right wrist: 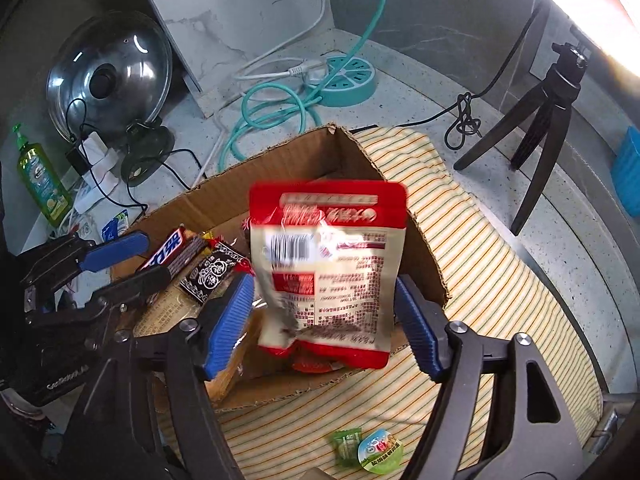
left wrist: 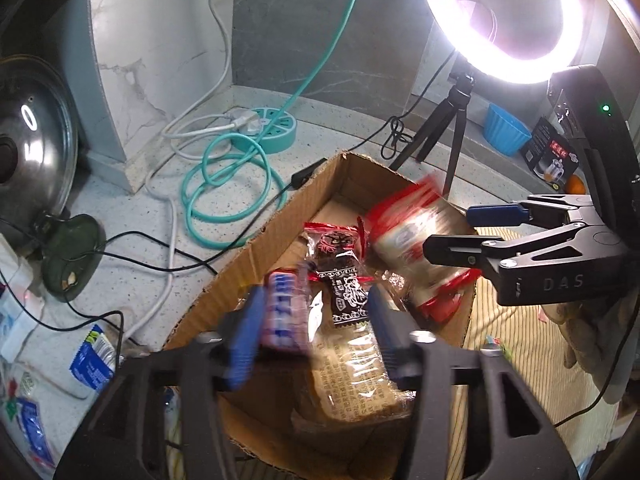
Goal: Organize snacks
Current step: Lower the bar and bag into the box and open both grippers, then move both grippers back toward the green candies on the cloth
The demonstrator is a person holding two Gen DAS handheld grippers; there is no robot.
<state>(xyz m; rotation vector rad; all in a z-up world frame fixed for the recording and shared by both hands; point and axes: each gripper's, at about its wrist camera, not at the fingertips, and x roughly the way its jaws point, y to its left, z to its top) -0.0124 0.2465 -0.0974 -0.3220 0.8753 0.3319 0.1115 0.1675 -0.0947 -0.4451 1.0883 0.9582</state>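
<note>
An open cardboard box (left wrist: 280, 224) (right wrist: 304, 160) sits on a striped cloth (right wrist: 480, 264). Inside lie a black-and-white snack pack (left wrist: 344, 284) (right wrist: 216, 276) and a clear-wrapped cake (left wrist: 356, 376). My left gripper (left wrist: 312, 332) (right wrist: 120, 258) is open over the box, and a blurred blue-and-white candy bar (left wrist: 284, 312) (right wrist: 172, 254) sits loose by its left finger. My right gripper (right wrist: 324, 320) (left wrist: 460, 232) is open, and a blurred red-and-white pouch (right wrist: 328, 268) (left wrist: 416, 244) hangs loose between its fingers above the box.
Two small wrapped sweets (right wrist: 368, 450) lie on the cloth near me. A teal power strip (left wrist: 268, 128) with coiled cables, a pot lid (left wrist: 32, 136), a ring light on a tripod (left wrist: 500, 20), a blue cup (left wrist: 504, 130) and soap bottle (right wrist: 40, 180) surround the box.
</note>
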